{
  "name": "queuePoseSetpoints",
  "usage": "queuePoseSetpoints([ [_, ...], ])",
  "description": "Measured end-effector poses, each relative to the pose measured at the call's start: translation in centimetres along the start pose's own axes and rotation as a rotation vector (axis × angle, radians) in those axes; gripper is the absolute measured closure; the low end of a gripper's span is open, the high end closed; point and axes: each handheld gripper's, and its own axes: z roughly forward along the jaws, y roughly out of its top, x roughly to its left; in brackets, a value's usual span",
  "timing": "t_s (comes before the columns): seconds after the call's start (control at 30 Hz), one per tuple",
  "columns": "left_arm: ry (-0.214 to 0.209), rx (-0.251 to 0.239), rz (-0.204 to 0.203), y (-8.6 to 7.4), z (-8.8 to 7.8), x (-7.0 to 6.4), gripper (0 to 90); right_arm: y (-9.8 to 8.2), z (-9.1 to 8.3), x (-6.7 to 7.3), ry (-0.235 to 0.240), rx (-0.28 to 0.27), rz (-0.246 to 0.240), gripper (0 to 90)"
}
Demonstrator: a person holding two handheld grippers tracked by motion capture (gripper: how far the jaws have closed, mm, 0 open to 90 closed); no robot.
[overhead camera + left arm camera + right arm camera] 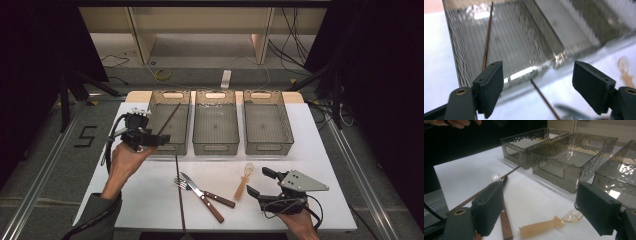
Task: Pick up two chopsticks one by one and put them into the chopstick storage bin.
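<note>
The left tool (159, 140) hangs released at the near edge of the left bin (170, 145), nothing between its jaws. One chopstick (169, 120) lies slanted inside that bin; a second chopstick (179, 192) rests on the white worktop (150, 210), running from the bin's front wall toward the person. Just beside it lie a fork (181, 183) and a knife (200, 192), handles crossing. The right tool (257, 182) is also released, near a translucent spoon (243, 182). The middle bin (216, 146) and right bin (268, 146) stand alongside.
</note>
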Motion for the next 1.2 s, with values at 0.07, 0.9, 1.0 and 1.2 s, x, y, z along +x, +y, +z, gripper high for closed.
queuePoseSetpoints([
  [0.07,-0.002,0.020,0.006,-1.0,-0.2,-0.7,21.8,0.0,0.0,0.0,0.002,-0.001,-0.002,23.2],
  [0.9,-0.043,0.244,0.034,-8.8,2.7,-4.9,19.4,0.0,0.0,0.0,0.001,-0.001,-0.005,23.1],
  [1.0,-0.041,0.272,0.058,-9.0,3.3,-5.6,19.4,0.0,0.0,0.0,0.000,0.002,-0.003,23.1],
  [1.2,-0.032,0.333,0.098,-9.4,4.4,-6.7,20.6,0.0,0.0,0.0,0.000,0.002,-0.001,23.1],
])
